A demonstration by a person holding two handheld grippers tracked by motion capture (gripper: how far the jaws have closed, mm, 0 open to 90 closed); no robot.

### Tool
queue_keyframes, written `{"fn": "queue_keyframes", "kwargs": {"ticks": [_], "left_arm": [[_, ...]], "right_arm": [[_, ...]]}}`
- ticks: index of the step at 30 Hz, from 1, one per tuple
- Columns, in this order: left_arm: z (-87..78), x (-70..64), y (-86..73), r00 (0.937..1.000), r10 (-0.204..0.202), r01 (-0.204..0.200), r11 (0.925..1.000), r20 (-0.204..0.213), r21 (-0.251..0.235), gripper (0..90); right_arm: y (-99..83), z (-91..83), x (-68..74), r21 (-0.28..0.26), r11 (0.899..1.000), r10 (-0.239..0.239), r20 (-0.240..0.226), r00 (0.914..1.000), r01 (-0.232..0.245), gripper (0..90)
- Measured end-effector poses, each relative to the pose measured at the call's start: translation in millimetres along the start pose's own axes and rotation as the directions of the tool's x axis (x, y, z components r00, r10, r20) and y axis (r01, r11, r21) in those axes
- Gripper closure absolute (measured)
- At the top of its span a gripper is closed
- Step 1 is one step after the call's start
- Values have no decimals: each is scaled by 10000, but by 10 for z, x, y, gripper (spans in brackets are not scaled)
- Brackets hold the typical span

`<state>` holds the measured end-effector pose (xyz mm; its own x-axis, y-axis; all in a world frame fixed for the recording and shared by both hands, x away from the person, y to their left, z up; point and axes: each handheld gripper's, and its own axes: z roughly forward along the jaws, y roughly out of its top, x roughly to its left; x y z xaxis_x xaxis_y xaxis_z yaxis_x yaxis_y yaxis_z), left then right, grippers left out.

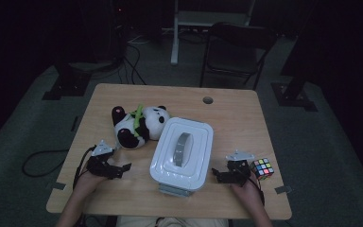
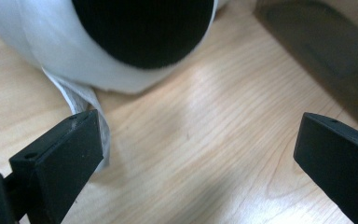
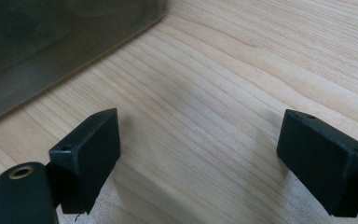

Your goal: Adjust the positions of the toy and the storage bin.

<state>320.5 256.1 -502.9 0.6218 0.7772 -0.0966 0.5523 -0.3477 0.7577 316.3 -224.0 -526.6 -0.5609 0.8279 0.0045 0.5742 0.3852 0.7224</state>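
The white lidded storage box [image 1: 182,153] sits mid-tabletop [image 1: 236,113] between my grippers. Left gripper [image 1: 121,169] and right gripper [image 1: 216,174] both hold jaws spread, empty. I'd close in evenly on both sides, probably at the latches, avoiding the plush panda [image 1: 137,125].

Box [image 1: 182,153]: mid-counter [image 1: 236,113]
Panda [image 1: 137,125]: just left-behind box
Cube [image 1: 262,169]: right of box
Grippers: flanking box, left gripper [image 1: 118,171], right gripper [image 1: 220,176]
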Motion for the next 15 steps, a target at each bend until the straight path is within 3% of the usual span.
{"fn": "queue_keyframes", "kwargs": {"ticks": [3,9,15], "left_arm": [[18,-5,-31,10000,27,-26,9999,-80,97,20],[103,-39,-112,9986,498,-485,9966,-179,670,20],[149,-32,-143,9982,565,-543,9945,-222,893,20]], "right_arm": [[0,0,0,-3,10000,-3,-2,10000,3,129],[0,0,-1,-5,10000,2,-6,10000,-2,129],[0,0,-1,-5,10000,11,-10,10000,-11,129]]}}
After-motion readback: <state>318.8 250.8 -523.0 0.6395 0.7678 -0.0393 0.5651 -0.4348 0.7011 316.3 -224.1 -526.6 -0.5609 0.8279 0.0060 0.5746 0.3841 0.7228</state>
